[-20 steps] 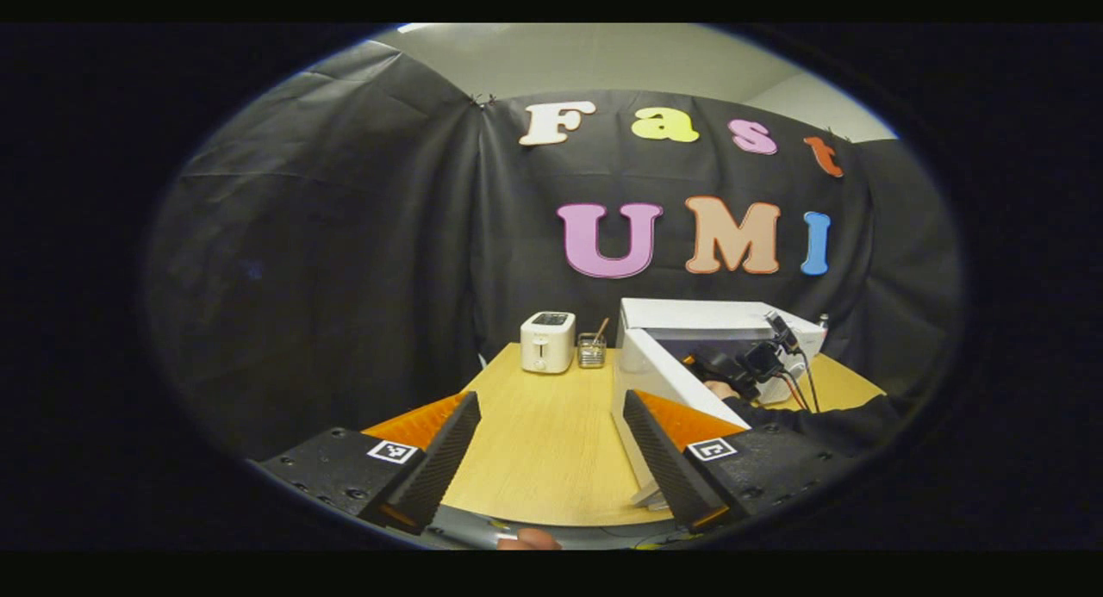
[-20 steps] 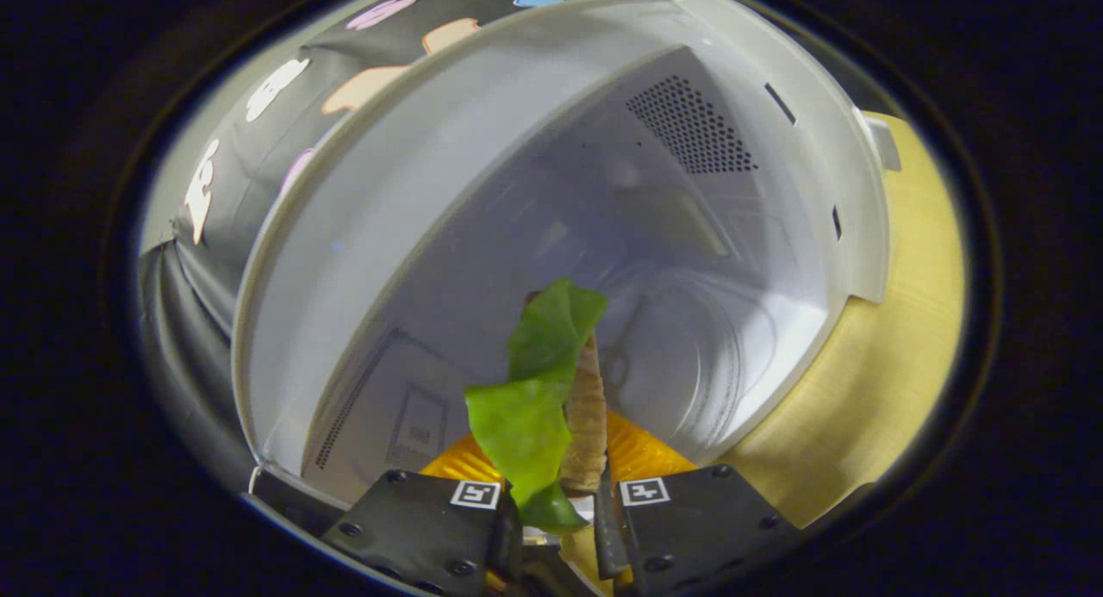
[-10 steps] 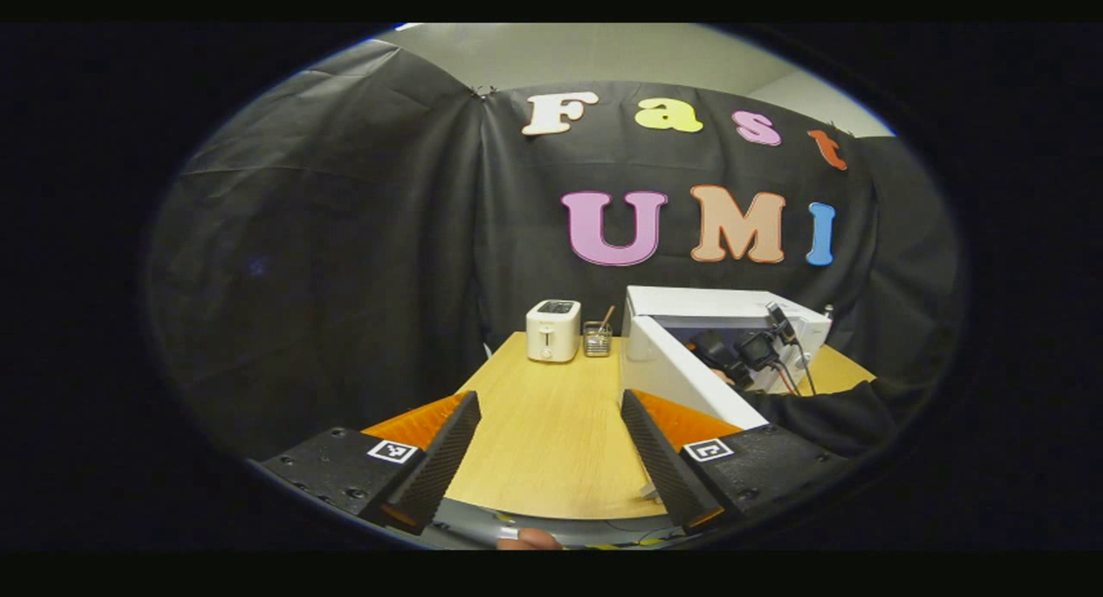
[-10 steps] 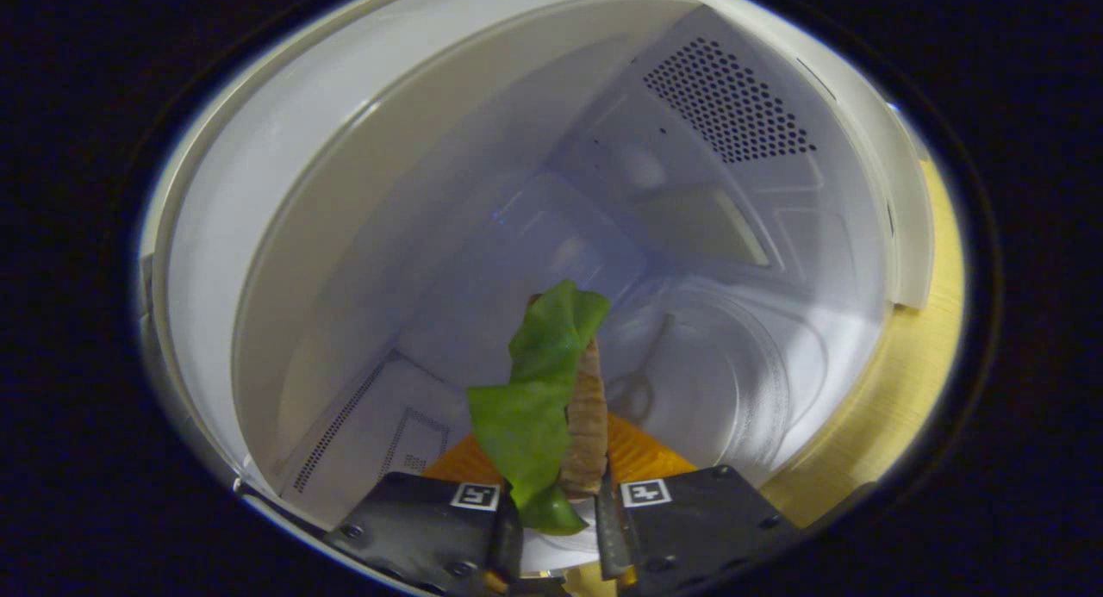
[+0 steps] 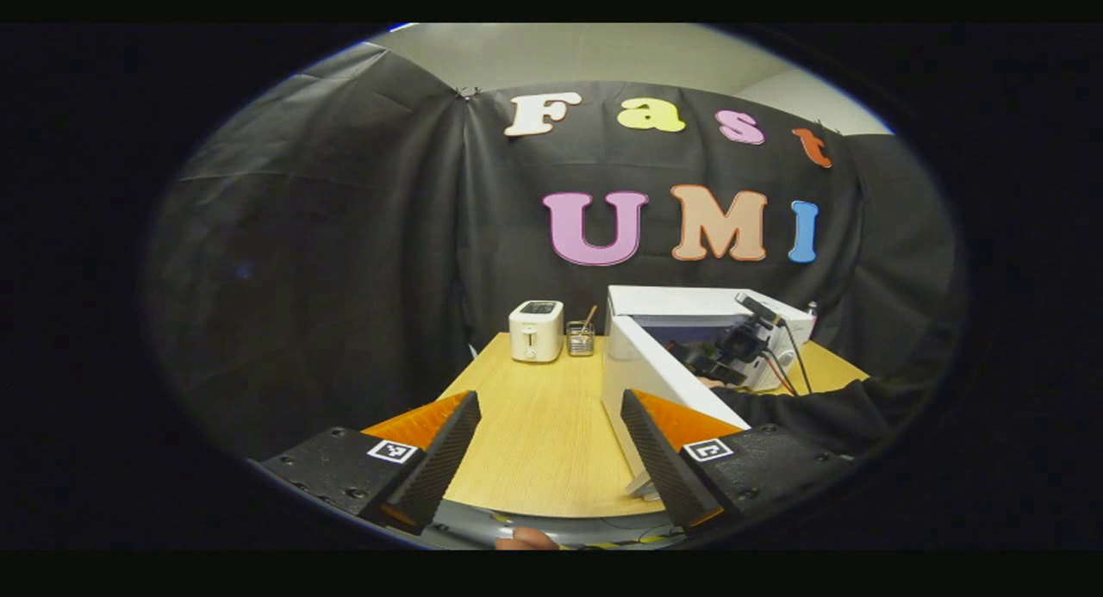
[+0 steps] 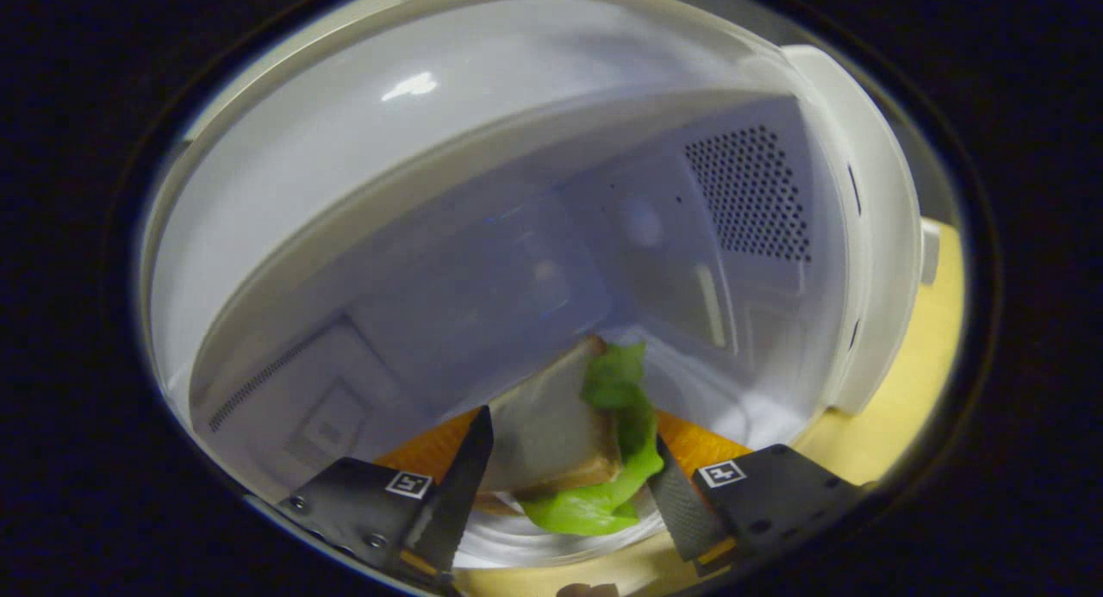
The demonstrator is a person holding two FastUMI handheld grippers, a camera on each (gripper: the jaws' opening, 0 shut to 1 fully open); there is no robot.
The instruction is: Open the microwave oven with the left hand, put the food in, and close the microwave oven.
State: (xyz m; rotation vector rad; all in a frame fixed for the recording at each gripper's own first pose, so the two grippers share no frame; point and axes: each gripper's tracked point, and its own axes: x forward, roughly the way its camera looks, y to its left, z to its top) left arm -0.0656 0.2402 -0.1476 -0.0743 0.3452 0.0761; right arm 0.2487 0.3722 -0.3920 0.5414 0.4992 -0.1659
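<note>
Black booth cloth backs a wooden worktop (image 5: 534, 425) where the microwave oven (image 5: 689, 308) stands open. Inside, the sandwich (image 6: 573, 438) lies between the right hand-held gripper (image 6: 569, 485), fingers apart; placing looks done. Next: withdraw, then the left hand-held gripper (image 5: 551, 446), apart, shuts the door (image 5: 659, 382).

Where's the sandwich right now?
In the right gripper view, the sandwich with lettuce lies between the open right gripper fingers, at the front of the open microwave oven cavity.

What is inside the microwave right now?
The sandwich with lettuce lies between the right tool's open fingers, inside the microwave. The surface beneath it is covered.
</note>
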